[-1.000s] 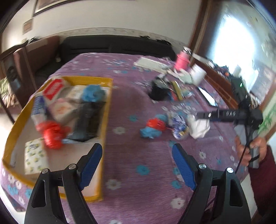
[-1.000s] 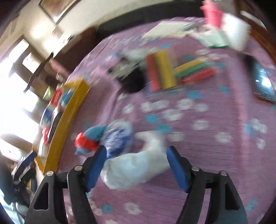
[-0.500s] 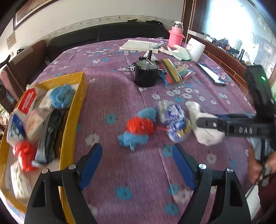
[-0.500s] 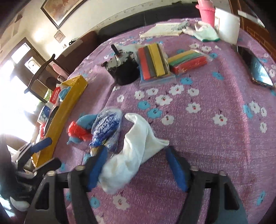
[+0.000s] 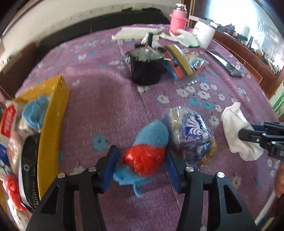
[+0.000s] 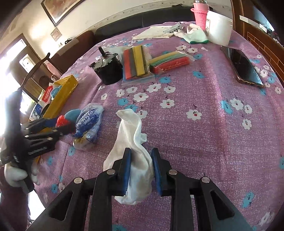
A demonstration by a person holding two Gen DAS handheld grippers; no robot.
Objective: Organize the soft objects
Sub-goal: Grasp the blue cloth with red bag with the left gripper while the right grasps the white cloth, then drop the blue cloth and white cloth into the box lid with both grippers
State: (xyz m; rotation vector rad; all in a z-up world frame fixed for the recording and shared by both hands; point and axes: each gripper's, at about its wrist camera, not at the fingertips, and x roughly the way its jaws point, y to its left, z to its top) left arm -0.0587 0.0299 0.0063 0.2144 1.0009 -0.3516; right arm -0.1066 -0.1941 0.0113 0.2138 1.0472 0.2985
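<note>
On the purple flowered tablecloth a red mesh puff (image 5: 144,160) lies on a blue cloth (image 5: 152,135). My left gripper (image 5: 142,161) straddles the puff with its jaws closing. The right pad touches the puff; a small gap shows at the left pad. A blue-and-white plastic bag (image 5: 191,131) lies just to the right. My right gripper (image 6: 141,168) is closing, its pads pressing a white cloth (image 6: 131,124) between them. The yellow tray (image 5: 51,124) at the left holds several soft items. Each gripper shows in the other's view: the right gripper (image 5: 246,136), the left gripper (image 6: 65,126).
A black canister (image 6: 108,71) and bags of coloured foam strips (image 6: 135,60) sit behind the cloths. A phone (image 6: 246,69) lies at the right edge. At the back stand a pink bottle (image 6: 200,16), a white tub (image 6: 219,28), a glove (image 6: 195,36).
My left gripper swung from above the tray down over the red puff and its jaws narrowed. My right gripper's jaws closed onto the white cloth.
</note>
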